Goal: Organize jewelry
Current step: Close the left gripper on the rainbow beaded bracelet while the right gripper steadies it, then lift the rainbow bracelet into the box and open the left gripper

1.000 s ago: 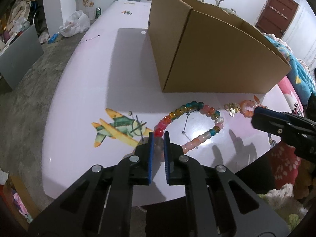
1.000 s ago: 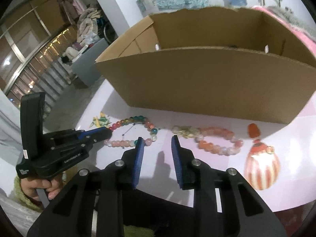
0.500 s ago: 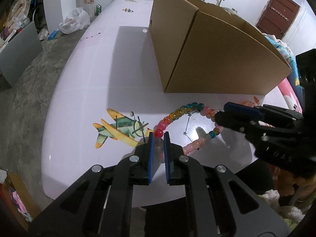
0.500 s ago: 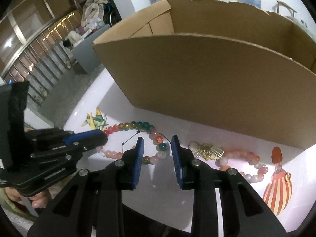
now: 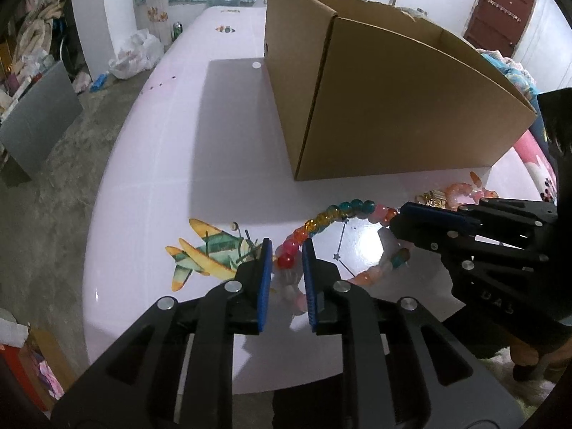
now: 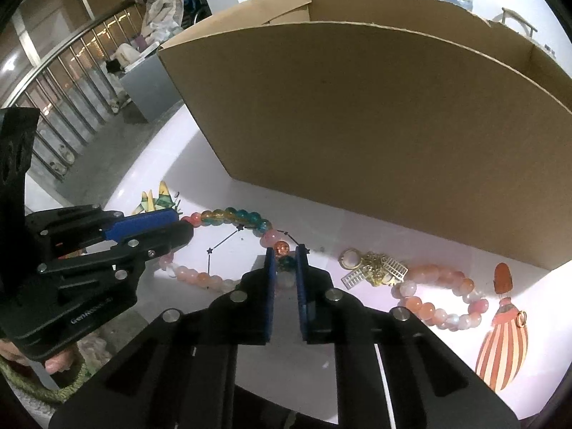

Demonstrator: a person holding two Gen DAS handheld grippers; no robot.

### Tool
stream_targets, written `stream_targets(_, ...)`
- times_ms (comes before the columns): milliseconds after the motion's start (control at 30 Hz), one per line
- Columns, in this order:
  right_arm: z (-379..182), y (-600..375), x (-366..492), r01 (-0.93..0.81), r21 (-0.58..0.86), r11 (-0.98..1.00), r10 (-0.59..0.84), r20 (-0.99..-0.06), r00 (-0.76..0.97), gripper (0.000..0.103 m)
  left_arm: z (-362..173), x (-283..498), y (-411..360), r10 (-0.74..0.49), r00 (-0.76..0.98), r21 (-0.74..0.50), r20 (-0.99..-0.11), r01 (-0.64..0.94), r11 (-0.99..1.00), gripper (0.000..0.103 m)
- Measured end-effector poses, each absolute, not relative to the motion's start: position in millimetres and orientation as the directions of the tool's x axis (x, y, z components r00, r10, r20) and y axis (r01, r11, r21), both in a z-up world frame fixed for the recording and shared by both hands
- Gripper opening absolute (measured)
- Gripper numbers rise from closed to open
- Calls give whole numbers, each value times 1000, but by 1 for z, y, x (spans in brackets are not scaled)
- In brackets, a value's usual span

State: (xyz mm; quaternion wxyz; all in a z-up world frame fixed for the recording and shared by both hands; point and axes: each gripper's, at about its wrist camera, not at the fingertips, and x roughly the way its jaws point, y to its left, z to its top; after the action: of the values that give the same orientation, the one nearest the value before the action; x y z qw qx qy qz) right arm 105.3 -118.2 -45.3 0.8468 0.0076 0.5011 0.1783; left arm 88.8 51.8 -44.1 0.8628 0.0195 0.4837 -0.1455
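Observation:
A multicoloured bead bracelet (image 5: pixel 352 207) (image 6: pixel 228 214) lies on the pale pink table (image 5: pixel 161 143) in front of an open-topped cardboard box (image 5: pixel 411 107) (image 6: pixel 375 125). My left gripper (image 5: pixel 287 250) (image 6: pixel 182 225) is at the bracelet's left end. Its jaws are opening, with red and pink beads loose between them. My right gripper (image 6: pixel 285 252) (image 5: pixel 397 220) straddles the bracelet's right side. Its jaws are closing, and the pads press on an orange and a teal bead. A pink bead bracelet with gold charms (image 6: pixel 439 307) (image 5: pixel 457 191) lies to the right, untouched.
The box wall stands close behind both bracelets. An aeroplane picture (image 5: pixel 203 254) is printed on the table left of the beads. An orange striped picture (image 6: pixel 500 339) lies at the right, with a small gold ring on it. The table's front edge is just below the grippers.
My right gripper has shifted left from the pink bracelet to the multicoloured one and narrowed its jaws onto the beads. The left jaws have widened a little and stayed in place.

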Motion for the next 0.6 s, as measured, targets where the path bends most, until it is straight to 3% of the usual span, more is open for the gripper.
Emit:
stream_targets(167,-48,-127,107,-288,235,928,346,-832,434,10,-43,84,49,-203,514,-68,-833,268,961,9)
stream_targets(600,-6,-145,79,-324,254,911,395,-762,513,10,16,52,49,-262,594,-98,-761,295,951,9)
